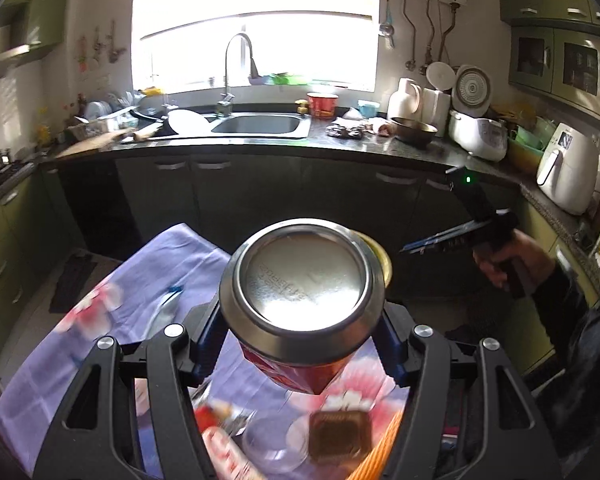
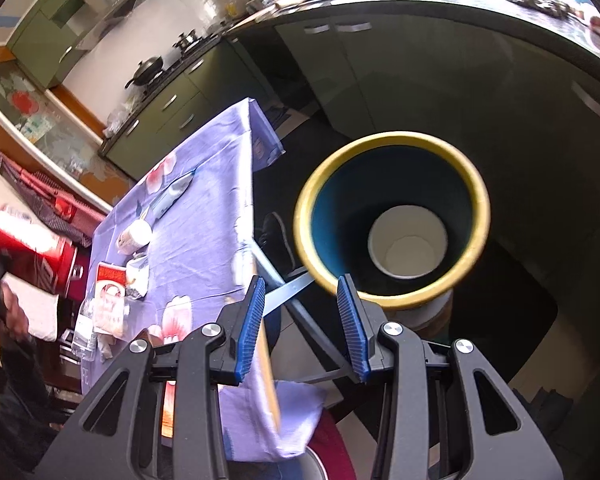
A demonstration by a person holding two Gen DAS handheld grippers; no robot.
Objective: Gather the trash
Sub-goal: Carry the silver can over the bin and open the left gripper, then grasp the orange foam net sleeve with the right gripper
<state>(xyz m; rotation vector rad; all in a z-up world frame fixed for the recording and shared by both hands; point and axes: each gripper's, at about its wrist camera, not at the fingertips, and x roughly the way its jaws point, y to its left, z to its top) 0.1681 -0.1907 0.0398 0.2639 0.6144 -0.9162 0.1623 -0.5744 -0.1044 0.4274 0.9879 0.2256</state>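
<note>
Two hand-held grippers are in my feeds, and only one carries anything. My left hand-held gripper (image 1: 304, 344) is clamped on a red drink can (image 1: 304, 284), its blue pads pressed against the can's sides; the can's silver end faces the left wrist camera, so its long axis runs forward along the fingers. In the left view the yellow rim of the trash bin (image 1: 378, 256) peeks out just behind the can's upper right edge, so the can lies between me and the bin, close to its mouth as far as I can judge.

My right hand-held gripper (image 2: 302, 324) has its jaws apart and holds nothing. From its camera I look down into the bin (image 2: 392, 216), a blue-lined tub with a yellow rim, standing on the floor just beside the corner of the surface (image 2: 204, 200) with the purple flowered cloth. A white paper cup (image 2: 408, 242) already lies at the bottom. The can shows far off at the left edge of this view (image 2: 28, 248), so the left side is plainly the one to finish this drop.

I judge the next move needs the can brought over the opening before release. More litter waits on the cloth: a crumpled tissue (image 2: 134, 236) and a small carton (image 2: 110, 276).
</note>
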